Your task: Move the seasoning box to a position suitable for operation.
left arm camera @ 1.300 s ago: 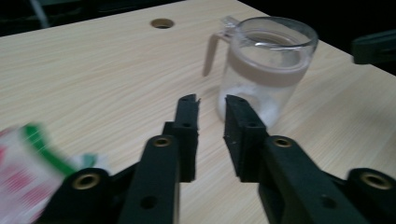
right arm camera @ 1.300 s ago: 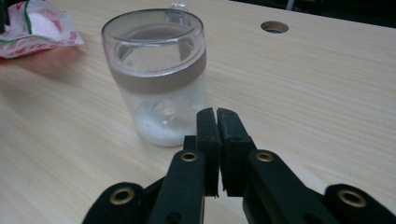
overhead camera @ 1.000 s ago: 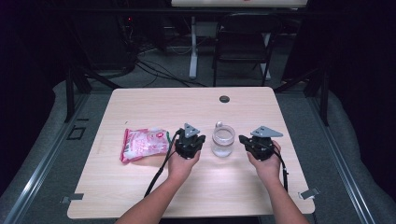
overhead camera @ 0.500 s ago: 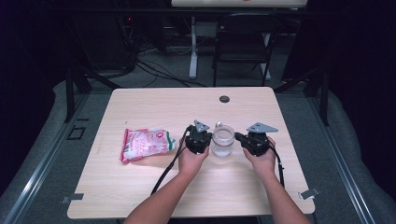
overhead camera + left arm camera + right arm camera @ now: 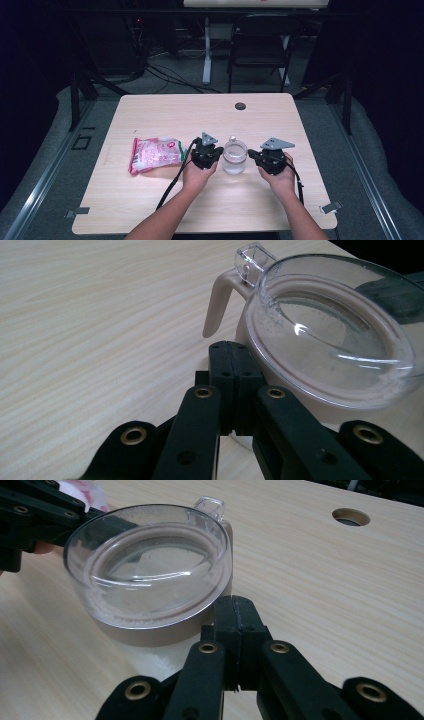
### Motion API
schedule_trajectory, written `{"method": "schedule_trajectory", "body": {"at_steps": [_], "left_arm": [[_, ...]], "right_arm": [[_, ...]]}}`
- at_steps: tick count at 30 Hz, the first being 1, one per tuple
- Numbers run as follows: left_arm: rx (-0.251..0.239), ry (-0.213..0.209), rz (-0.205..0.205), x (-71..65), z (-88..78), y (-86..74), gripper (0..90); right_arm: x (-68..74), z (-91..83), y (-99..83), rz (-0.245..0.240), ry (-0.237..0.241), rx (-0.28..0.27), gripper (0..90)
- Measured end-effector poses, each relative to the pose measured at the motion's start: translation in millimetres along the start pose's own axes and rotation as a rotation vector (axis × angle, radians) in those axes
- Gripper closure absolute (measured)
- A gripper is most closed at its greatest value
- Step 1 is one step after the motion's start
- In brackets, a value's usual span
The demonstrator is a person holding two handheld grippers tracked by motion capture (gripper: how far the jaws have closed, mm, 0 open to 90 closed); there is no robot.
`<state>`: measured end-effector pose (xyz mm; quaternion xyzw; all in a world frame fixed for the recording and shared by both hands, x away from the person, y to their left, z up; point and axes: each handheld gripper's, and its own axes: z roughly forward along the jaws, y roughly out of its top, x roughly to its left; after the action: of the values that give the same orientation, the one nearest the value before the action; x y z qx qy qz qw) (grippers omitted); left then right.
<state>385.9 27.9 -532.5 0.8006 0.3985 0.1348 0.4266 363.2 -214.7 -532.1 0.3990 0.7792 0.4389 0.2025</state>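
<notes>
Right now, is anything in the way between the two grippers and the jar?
No. The left gripper and right gripper, both shut, sit right beside the jar, one on each side, with nothing between. The pink bag lies off to the left.

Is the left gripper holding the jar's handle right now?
No. In the left gripper view the left gripper is shut on nothing, beside the jar; its handle is free.

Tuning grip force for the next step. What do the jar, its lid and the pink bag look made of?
Jar: translucent body, probably plastic, holding something white and grainy.
Lid: clear glossy hard plastic, sharp highlights, moulded tab; the collar under it is matte beige plastic.
Pink bag: thin flexible film, crinkled and shiny.
Table: pale wood-grain top, likely laminate.
</notes>
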Motion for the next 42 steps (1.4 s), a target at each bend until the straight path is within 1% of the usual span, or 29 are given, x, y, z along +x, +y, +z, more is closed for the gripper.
{"method": "schedule_trajectory", "body": {"at_steps": [3,5,8,10,12,15,16,19,20,21,22,23,24,25,26,27,29,31,33,35,37,39,42], "left_arm": [[-0.002,-0.027,0.016,-1.9,-5.0,-4.6,90.0],[0.008,-0.039,0.035,-2.7,-9.5,-7.3,90.0],[0.009,-0.059,0.044,-1.8,-14.3,-11.2,90.0],[0.008,-0.076,0.047,-0.5,-16.5,-13.1,90.0],[0.010,-0.091,0.053,0.4,-18.2,-14.4,90.0],[0.007,-0.113,0.064,2.0,-19.8,-15.6,90.0],[0.005,-0.118,0.060,2.0,-19.9,-16.1,90.0],[0.002,-0.133,0.056,3.3,-20.5,-17.5,90.0],[-0.004,-0.135,0.061,3.9,-20.5,-18.0,90.0],[0.007,-0.134,0.063,3.9,-21.6,-18.2,90.0],[0.006,-0.125,0.070,3.2,-22.0,-18.4,90.0],[0.005,-0.117,0.073,1.2,-23.0,-18.8,90.0],[0.009,-0.106,0.088,-0.2,-25.1,-19.0,90.0],[-0.001,-0.077,0.089,-3.1,-26.6,-20.2,90.0],[0.010,-0.088,0.093,-3.1,-29.4,-20.6,90.0],[0.007,-0.086,0.088,-3.7,-31.4,-21.6,90.0],[0.000,-0.082,0.067,-4.2,-36.3,-23.9,90.0],[-0.009,-0.085,0.043,-5.0,-42.0,-26.7,90.0],[-0.018,-0.085,0.035,-7.4,-47.7,-30.3,90.0],[-0.021,-0.095,0.037,-11.4,-53.0,-34.0,90.0],[-0.016,-0.101,0.052,-16.4,-57.6,-37.7,90.0],[-0.007,-0.094,0.079,-22.4,-61.0,-41.9,90.0],[0.004,-0.094,0.092,-27.4,-62.7,-46.8,90.0]], "right_arm": [[8.2,-7.2,-4.5,-0.006,-0.001,0.007,90.0],[13.5,-11.9,-6.3,-0.015,0.003,0.017,90.0],[20.7,-16.6,-6.8,-0.037,0.005,0.037,90.0],[25.4,-18.7,-7.2,-0.039,0.003,0.045,90.0],[29.3,-21.0,-8.6,-0.040,0.005,0.046,90.0],[33.4,-24.9,-12.1,-0.016,0.012,0.043,90.0],[34.8,-25.7,-13.2,-0.009,0.014,0.036,90.0],[38.7,-29.4,-15.9,-0.007,0.025,0.036,90.0],[39.5,-31.1,-16.5,-0.012,0.036,0.044,90.0],[40.3,-32.2,-17.3,-0.014,0.045,0.041,90.0],[40.2,-33.8,-17.8,-0.027,0.069,0.045,90.0],[40.4,-34.5,-17.9,-0.031,0.076,0.041,90.0],[40.2,-35.1,-17.6,-0.038,0.079,0.034,90.0],[39.3,-35.7,-16.8,-0.048,0.073,0.030,90.0],[37.7,-36.1,-16.2,-0.054,0.062,0.028,90.0],[35.3,-35.8,-16.2,-0.049,0.057,0.021,90.0],[29.9,-34.2,-16.7,-0.036,0.044,0.015,90.0],[24.1,-30.4,-16.6,-0.036,0.038,0.023,90.0],[20.0,-25.2,-15.6,-0.027,0.032,0.021,89.5],[18.0,-20.1,-13.8,-0.025,0.039,0.018,88.9],[18.0,-15.5,-12.0,-0.036,0.044,0.018,88.7],[18.6,-11.1,-10.9,-0.031,0.055,0.019,88.7],[22.8,-7.3,-9.2,-0.047,0.068,0.031,90.0]]}}
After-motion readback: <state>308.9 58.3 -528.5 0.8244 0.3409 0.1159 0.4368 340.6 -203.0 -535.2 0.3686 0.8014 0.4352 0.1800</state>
